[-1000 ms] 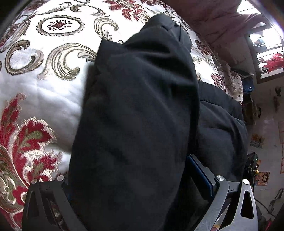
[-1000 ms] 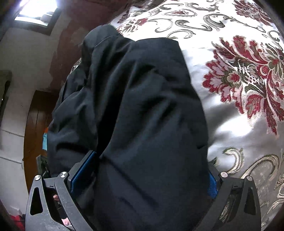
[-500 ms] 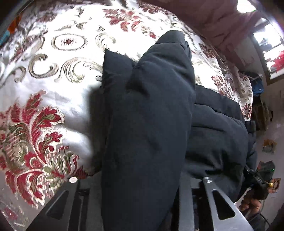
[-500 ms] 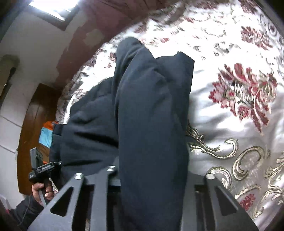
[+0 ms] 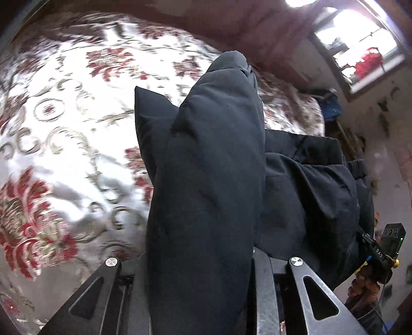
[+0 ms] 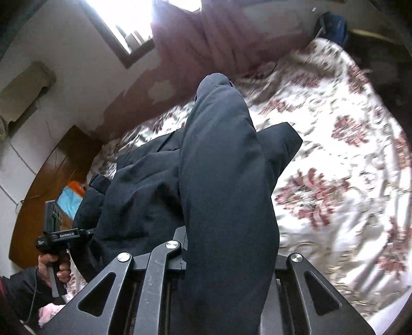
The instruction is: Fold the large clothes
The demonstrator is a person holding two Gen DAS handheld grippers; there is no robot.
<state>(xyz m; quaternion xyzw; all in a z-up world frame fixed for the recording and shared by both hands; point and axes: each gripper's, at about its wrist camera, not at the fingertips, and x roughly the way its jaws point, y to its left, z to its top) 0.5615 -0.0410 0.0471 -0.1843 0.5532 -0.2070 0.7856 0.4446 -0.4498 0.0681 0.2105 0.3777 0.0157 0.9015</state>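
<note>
**Ana:** Looking along the left tongs (image 5: 199, 260), what is filling the middle of the view?

**Ben:** A thick fold of the large, dark navy padded garment (image 5: 206, 180) is running up between the two black metal fingers. The tongs are clamping on that fold, and the cloth is hiding the fingertips themselves.

**Ana:** And where is the rest of the garment lying?

**Ben:** It is bunching in a heap to the right of the raised fold, and a flat corner is sticking out to the left. All of it is resting on the bed, over the shiny white bedspread with red flowers and gold scrolls (image 5: 64, 154).

**Ana:** What are the right tongs (image 6: 229, 255) doing?

**Ben:** They are clamping on another long fold of the same garment (image 6: 226, 193), which is rising away from the camera towards a dull red curtain (image 6: 206, 38) under a bright window (image 6: 144, 20).

**Ana:** Is each view catching the other tool?

**Ben:** Yes. At the lower left of the right view, the person's hand (image 6: 55, 268) is gripping the handle of the left tool beside the heaped cloth. At the lower right of the left view, the right tool's black handle is showing, partly blurred.
</note>
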